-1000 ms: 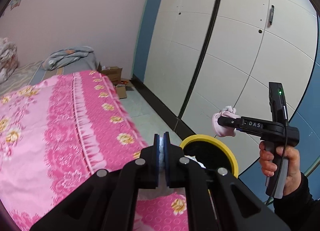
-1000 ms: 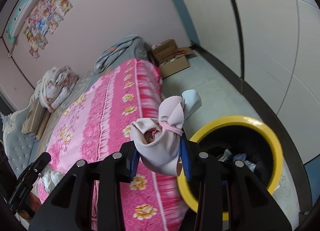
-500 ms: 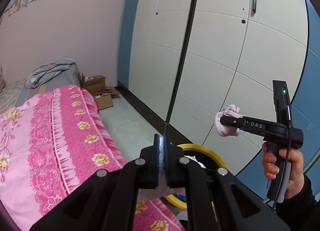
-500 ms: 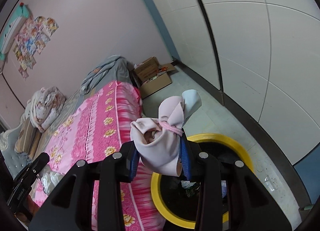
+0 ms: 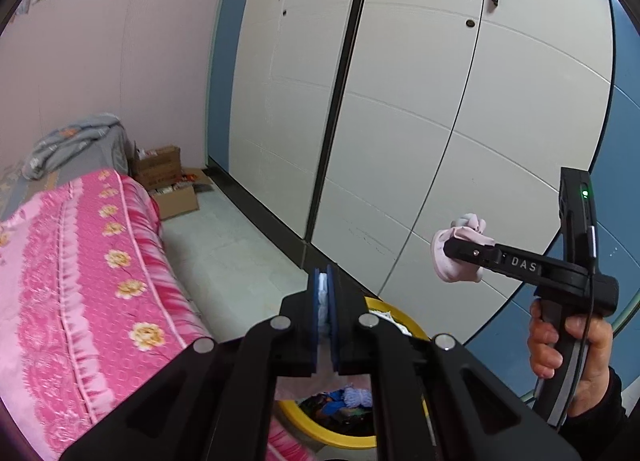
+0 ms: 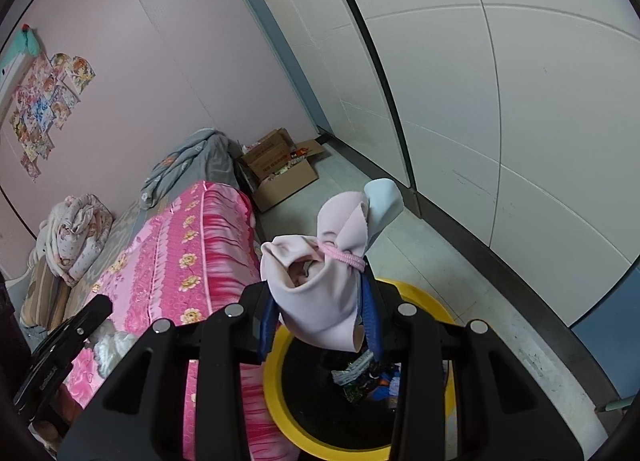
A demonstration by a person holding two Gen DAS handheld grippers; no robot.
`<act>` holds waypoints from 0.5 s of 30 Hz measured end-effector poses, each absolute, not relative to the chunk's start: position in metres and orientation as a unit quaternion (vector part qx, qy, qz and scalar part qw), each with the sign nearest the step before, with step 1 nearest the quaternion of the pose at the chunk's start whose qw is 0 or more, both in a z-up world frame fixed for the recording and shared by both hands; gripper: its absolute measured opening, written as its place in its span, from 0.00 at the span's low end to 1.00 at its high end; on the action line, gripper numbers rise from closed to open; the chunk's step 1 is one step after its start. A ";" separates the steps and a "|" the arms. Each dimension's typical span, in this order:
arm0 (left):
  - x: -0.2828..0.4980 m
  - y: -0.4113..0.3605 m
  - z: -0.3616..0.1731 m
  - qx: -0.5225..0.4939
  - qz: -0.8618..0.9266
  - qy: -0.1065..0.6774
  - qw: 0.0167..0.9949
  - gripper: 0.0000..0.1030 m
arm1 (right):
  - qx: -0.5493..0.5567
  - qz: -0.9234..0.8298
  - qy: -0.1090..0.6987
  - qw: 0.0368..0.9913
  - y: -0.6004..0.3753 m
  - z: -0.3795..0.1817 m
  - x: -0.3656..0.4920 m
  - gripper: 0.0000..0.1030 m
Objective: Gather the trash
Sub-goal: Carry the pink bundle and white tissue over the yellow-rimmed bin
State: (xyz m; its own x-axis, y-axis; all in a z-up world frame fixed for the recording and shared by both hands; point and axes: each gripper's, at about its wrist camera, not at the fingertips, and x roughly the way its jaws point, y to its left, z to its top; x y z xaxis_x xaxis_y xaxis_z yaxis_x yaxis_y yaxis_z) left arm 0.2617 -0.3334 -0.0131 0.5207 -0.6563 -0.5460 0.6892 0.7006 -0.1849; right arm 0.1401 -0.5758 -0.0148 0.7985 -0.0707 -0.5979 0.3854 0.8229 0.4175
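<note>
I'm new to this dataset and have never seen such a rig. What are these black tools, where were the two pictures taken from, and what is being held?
There is no robot here: a person carries a handheld two-finger gripper in each hand, and each one has a fisheye camera looking forward along its fingers. One picture looks out from the left gripper, whose blue pads are pressed on a thin bit of white material. It also shows the person's right hand holding the other tool. The other picture looks out from the right gripper, clamped on a pale pink cloth bundle tied with a pink band. Below both sits a yellow-rimmed trash bin with scraps already inside, on the floor beside a bed with a pink floral cover. A cardboard box stands further back.
</note>
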 end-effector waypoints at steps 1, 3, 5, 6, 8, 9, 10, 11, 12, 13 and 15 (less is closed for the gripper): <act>0.263 -0.338 -0.018 0.027 -0.386 0.305 0.870 0.04 | 0.272 -0.126 0.295 0.907 -0.577 -0.019 0.140 0.33; 0.267 -0.346 -0.030 0.028 -0.384 0.313 0.868 0.04 | 0.277 -0.126 0.303 0.903 -0.580 -0.029 0.140 0.33; 0.272 -0.353 -0.044 0.025 -0.388 0.328 0.861 0.04 | 0.283 -0.125 0.311 0.899 -0.582 -0.041 0.141 0.33; 0.274 -0.357 -0.052 0.026 -0.387 0.335 0.859 0.04 | 0.285 -0.125 0.314 0.897 -0.582 -0.046 0.141 0.33; 0.276 -0.364 -0.066 0.030 -0.387 0.347 0.854 0.04 | 0.285 -0.130 0.321 0.894 -0.584 -0.057 0.141 0.33; 0.277 -0.368 -0.073 0.032 -0.387 0.354 0.851 0.04 | 0.284 -0.132 0.325 0.892 -0.587 -0.063 0.141 0.33; 0.278 -0.372 -0.081 0.035 -0.385 0.361 0.849 0.04 | 0.284 -0.132 0.330 0.890 -0.587 -0.069 0.142 0.33; 0.278 -0.375 -0.087 0.037 -0.384 0.366 0.847 0.04 | 0.285 -0.133 0.336 0.888 -0.588 -0.076 0.144 0.33; 0.279 -0.379 -0.094 0.038 -0.382 0.374 0.844 0.04 | 0.287 -0.133 0.343 0.884 -0.588 -0.084 0.146 0.33; 0.281 -0.382 -0.101 0.038 -0.381 0.381 0.841 0.04 | 0.289 -0.134 0.348 0.882 -0.587 -0.090 0.147 0.33; 0.285 -0.388 -0.116 0.039 -0.378 0.398 0.835 0.04 | 0.296 -0.133 0.364 0.873 -0.589 -0.107 0.153 0.33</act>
State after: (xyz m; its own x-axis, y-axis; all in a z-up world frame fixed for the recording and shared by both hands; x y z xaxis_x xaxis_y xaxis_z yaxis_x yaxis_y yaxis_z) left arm 0.2853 -0.3879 -0.1155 0.3978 -0.6006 -0.6936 0.6623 0.7112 -0.2359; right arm 0.1532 -0.5891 -0.1068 0.6996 -0.0170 -0.7143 0.4476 0.7897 0.4195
